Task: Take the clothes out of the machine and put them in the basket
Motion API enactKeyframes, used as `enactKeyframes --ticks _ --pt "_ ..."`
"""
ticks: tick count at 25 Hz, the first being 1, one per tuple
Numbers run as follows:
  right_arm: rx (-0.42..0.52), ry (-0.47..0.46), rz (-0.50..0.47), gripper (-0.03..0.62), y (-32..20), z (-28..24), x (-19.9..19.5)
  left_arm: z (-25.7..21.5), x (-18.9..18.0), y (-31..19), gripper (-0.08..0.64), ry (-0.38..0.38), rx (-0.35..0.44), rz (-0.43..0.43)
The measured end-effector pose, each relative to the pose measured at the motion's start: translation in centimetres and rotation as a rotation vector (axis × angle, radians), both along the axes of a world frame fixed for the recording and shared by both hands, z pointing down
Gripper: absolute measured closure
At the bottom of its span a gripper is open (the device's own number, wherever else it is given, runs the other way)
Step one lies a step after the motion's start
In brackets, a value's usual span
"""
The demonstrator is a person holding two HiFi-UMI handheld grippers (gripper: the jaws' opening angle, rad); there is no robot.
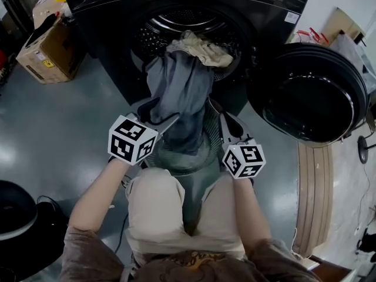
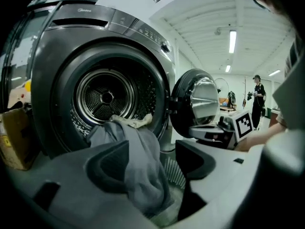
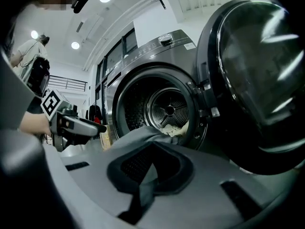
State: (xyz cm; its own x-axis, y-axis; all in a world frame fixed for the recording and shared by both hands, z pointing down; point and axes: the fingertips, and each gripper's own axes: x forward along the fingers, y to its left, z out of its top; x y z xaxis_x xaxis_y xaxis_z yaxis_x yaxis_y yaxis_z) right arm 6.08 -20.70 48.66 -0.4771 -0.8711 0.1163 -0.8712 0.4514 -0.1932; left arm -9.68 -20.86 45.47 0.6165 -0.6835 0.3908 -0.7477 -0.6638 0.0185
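Note:
A grey-blue garment (image 1: 179,93) hangs out of the washing machine drum (image 1: 182,19) and down into the slatted basket (image 1: 207,128) between the person's knees. A beige cloth (image 1: 202,49) lies at the drum's mouth behind it. My left gripper (image 1: 161,113) is at the garment's left edge; in the left gripper view its jaws (image 2: 152,156) stand open with the garment (image 2: 140,161) draped loosely between them. My right gripper (image 1: 226,122) is at the garment's right side, and in the right gripper view it (image 3: 152,168) is shut on a fold of the grey garment (image 3: 138,137).
The round machine door (image 1: 311,93) stands open to the right. A cardboard box (image 1: 50,49) sits on the floor at the left, a wooden board (image 1: 314,192) lies at the right, and a dark round object (image 1: 14,210) is at the lower left. A person (image 2: 257,97) stands far off.

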Motion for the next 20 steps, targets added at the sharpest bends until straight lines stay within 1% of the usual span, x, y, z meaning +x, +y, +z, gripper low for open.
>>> enactKeyframes --ticks 2,5,7,11,15,20 --pt "0.003 -0.004 0.003 0.595 0.2 -0.2 0.0 -0.4 -0.2 -1.5 0.250 0.006 0.029 -0.020" --pt "0.004 -0.010 0.004 0.594 0.5 -0.4 -0.2 0.3 -0.1 -4.6 0.212 0.001 0.043 -0.048" --pt "0.011 0.001 -0.005 0.595 0.7 -0.7 -0.7 1.4 -0.2 -7.2 0.192 -0.030 0.048 -0.075" --pt "0.017 0.022 -0.010 0.595 0.7 -0.7 -0.9 3.2 -0.7 -12.5 0.175 -0.118 0.069 -0.134" --pt "0.015 0.023 0.007 0.595 0.5 -0.6 -0.4 4.2 -1.4 -16.6 0.158 -0.151 0.048 -0.177" --pt "0.006 0.025 0.012 0.595 0.3 -0.3 -0.2 7.0 -2.7 -19.4 0.156 -0.198 -0.027 -0.211"
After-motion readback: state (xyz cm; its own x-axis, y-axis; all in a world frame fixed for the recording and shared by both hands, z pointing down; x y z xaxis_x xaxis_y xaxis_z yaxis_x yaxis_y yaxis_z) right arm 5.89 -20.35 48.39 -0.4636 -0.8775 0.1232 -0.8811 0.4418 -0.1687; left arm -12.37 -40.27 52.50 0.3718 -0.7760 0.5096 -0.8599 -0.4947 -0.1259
